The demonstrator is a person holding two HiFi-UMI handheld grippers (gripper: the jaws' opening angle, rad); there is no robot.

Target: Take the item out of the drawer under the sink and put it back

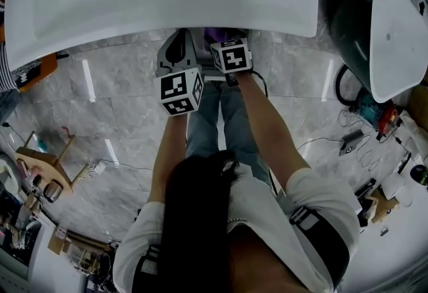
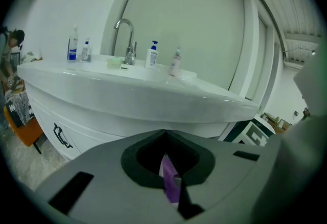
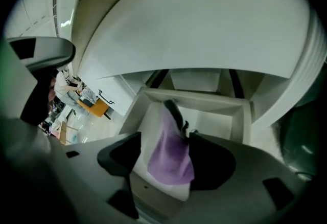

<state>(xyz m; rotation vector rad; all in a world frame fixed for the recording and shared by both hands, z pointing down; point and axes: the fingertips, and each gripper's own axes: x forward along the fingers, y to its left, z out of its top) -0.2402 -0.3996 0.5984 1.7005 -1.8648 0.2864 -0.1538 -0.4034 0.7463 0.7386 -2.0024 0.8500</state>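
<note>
Purple item (image 3: 171, 161) | pinched, left gripper (image 2: 163, 133) jaws (above drawer rim (image 3: 194, 99)) | right gripper (image 3: 164, 138) jaws wide

A pump bottle (image 2: 152, 55) stands beside the faucet (image 2: 126, 39); an orange chair (image 2: 23, 128) sits on the marble floor (image 1: 120, 84).

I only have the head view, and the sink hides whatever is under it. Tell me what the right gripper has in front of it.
Observer: A drawer, pulled open under the sink.
Operator: Report the right jaws.
Observer: The right gripper has its jaws wide apart, with a purple item between them.
Operator: Now the left one.
Observer: The left gripper has its tips together, and it faces the sink's front edge.
</note>
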